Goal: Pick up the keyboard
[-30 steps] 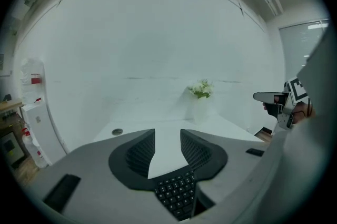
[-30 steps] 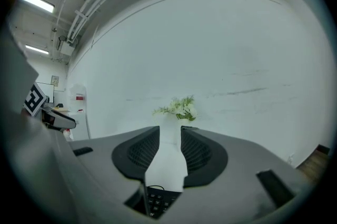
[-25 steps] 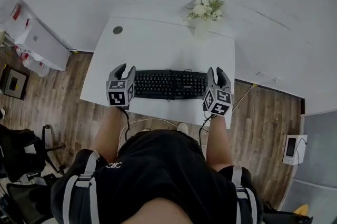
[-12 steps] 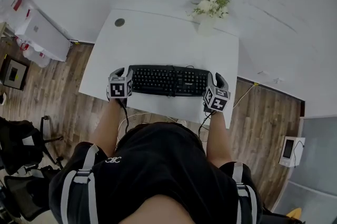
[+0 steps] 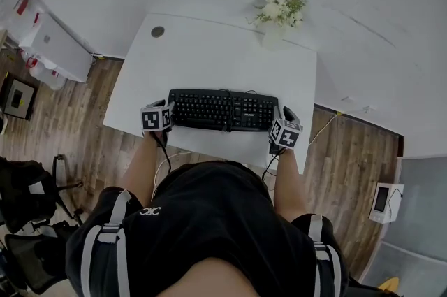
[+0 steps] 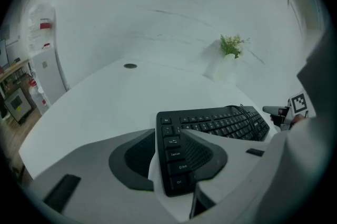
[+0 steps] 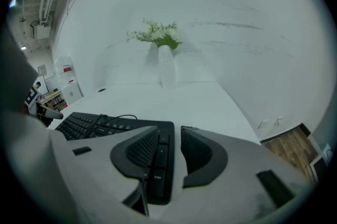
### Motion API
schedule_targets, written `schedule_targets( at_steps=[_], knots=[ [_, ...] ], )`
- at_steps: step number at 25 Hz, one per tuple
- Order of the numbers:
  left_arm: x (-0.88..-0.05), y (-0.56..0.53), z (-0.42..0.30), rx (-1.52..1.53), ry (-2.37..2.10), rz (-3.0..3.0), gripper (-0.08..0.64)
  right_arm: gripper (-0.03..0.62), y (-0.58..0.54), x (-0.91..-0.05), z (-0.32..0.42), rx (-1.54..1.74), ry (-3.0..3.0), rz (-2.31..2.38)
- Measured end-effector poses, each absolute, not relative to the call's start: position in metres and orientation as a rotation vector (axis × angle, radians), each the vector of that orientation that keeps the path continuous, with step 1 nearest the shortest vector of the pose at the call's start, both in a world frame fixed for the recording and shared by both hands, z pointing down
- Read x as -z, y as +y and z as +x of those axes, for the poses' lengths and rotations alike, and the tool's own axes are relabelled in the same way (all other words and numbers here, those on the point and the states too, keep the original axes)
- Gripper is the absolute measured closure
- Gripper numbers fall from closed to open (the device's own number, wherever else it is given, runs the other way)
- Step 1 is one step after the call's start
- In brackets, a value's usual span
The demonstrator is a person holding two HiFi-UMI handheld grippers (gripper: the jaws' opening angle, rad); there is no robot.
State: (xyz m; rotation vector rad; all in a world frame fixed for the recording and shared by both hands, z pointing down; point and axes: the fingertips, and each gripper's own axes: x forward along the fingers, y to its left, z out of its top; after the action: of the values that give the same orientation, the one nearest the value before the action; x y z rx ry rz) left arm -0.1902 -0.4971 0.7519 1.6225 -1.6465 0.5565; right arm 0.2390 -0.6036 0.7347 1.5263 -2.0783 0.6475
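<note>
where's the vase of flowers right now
In the head view the vase of flowers stands near the far right corner of the white desk, well beyond the right half of the keyboard and apart from it.

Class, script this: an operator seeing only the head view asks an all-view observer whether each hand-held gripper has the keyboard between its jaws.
Operator: Left side?
Observer: The left hand-held gripper straddles the keyboard end, jaws open, with bare table showing inside one jaw.
Operator: Right side?
Observer: The right hand-held gripper has the other end between its jaws, which have just been opening and are not pressing.
</note>
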Motion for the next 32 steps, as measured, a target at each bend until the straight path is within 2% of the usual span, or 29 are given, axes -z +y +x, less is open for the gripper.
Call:
schedule_targets(
  at_steps=[7,12,16,18,25,26,32],
  knots=[
    [-0.769,-0.493,-0.184,-0.577,-1.575,1.666,0.385,0.438,-0.587,-0.764,0.238,-0.835,-2.068,1.447],
    [-0.777,-0.49,-0.196,-0.382,-1.527,1.623,0.31,0.413,-0.588,-0.77,0.24,-1.049,-2.115,1.415],
    [-0.778,-0.492,-0.197,-0.322,-1.497,1.638,0.307,0.431,-0.591,-0.773,0.235,-1.165,-2.141,1.312],
    [-0.779,-0.491,-0.196,-0.325,-1.47,1.644,0.31,0.463,-0.591,-0.775,0.231,-1.229,-2.141,1.262],
    [-0.782,-0.496,-0.191,-0.32,-1.344,1.623,0.348,0.463,-0.595,-0.777,0.226,-1.346,-2.151,1.144],
    [-0.782,-0.495,-0.188,-0.297,-1.324,1.607,0.407,0.465,-0.594,-0.777,0.226,-1.351,-2.151,1.142],
    [-0.783,-0.494,-0.19,-0.219,-1.303,1.56,0.402,0.465,-0.591,-0.775,0.223,-1.371,-2.132,1.114]
  ],
)
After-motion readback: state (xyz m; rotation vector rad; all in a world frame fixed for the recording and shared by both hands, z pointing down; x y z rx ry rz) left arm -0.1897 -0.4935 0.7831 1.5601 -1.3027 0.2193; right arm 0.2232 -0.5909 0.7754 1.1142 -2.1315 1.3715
